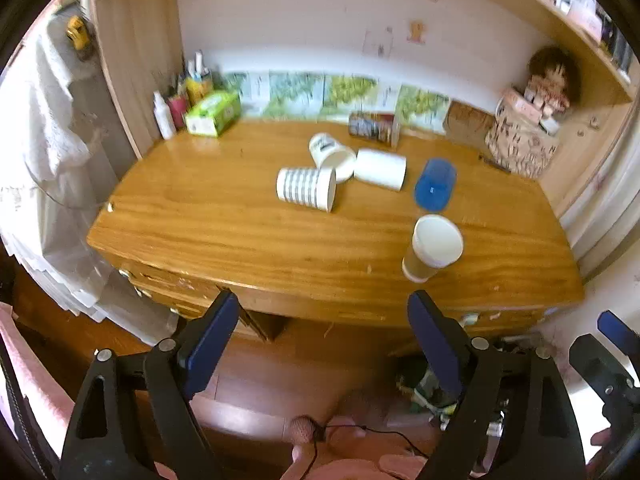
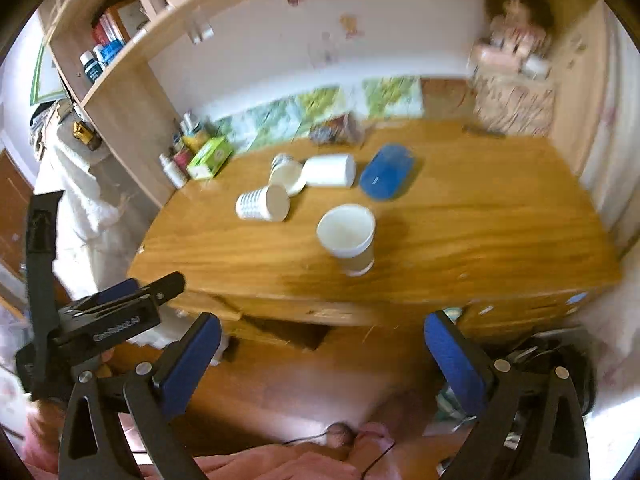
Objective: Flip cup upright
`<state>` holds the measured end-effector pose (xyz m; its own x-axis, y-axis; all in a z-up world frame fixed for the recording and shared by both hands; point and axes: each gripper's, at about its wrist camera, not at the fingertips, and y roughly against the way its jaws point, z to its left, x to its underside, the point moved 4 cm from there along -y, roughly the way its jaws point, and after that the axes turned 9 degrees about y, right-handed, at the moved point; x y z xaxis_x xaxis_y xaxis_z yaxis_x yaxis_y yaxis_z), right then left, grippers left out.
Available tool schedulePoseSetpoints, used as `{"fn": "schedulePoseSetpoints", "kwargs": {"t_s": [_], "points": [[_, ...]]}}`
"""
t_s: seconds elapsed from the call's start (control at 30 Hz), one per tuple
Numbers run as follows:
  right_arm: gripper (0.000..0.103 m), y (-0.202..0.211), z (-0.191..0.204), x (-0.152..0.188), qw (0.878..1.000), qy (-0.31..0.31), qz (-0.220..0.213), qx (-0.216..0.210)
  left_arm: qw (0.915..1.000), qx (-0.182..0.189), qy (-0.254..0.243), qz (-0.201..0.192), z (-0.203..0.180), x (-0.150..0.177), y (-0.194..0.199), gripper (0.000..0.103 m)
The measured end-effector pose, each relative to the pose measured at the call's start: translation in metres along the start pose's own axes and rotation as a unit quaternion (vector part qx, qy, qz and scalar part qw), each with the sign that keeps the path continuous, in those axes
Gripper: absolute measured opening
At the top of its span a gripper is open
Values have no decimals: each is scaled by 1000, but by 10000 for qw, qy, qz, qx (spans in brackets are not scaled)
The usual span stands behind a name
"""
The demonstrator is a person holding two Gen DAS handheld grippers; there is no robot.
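Observation:
A paper cup with a brown sleeve [image 1: 434, 247] stands upright near the desk's front edge, mouth up; it also shows in the right wrist view [image 2: 349, 238]. Three more cups lie on their sides mid-desk: a striped cup [image 1: 306, 189] [image 2: 262, 203], a printed white cup [image 1: 332, 154] [image 2: 286, 174] and a plain white cup [image 1: 380, 168] [image 2: 330, 171]. My left gripper [image 1: 324, 322] is open and empty, held back over the floor in front of the desk. My right gripper [image 2: 322, 346] is open and empty too, also short of the desk.
A blue oval lid [image 1: 435, 184] lies right of the cups. A green tissue box [image 1: 212, 114], bottles [image 1: 164, 114], a printed tin [image 1: 372, 128] and a doll [image 1: 528, 120] line the back of the wooden desk [image 1: 224, 216]. Shelves stand on both sides.

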<state>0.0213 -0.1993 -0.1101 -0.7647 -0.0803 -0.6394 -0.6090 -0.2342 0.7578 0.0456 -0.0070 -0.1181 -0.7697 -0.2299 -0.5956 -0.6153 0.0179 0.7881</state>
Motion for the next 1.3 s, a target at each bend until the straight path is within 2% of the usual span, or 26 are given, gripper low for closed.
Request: {"fn": "schedulePoseSetpoints", "kwargs": {"t_s": [0.07,0.17,0.3,0.53,0.63,0.73,1.03,1.3], "points": [[102,13,4,0,9996,28,-223,193,9998,8,-12,-192,-2,0,10,98],[102,29,8,0,9975,22,-525,471,9976,-90,-122,-675,-3,-4,28,99],[102,46,14,1,9935,113,-903,686,9933,67,-3,-1151,-1,-9,44,100],[102,65,15,-5,9866,140,-1463,706,9860,167,198,-1647,-1,-17,70,100],[102,67,16,-7,9852,183,-1580,633,9840,227,230,-1754,-3,-19,78,102],[102,65,18,-9,9856,261,-1571,577,9833,125,108,-1811,-10,-15,81,102],[102,71,19,-11,9801,405,-1828,662,9858,29,-60,-1681,-23,-9,70,102],[102,71,13,-16,9785,410,-1901,691,9815,-83,-170,-1907,-32,-11,73,102]]}}
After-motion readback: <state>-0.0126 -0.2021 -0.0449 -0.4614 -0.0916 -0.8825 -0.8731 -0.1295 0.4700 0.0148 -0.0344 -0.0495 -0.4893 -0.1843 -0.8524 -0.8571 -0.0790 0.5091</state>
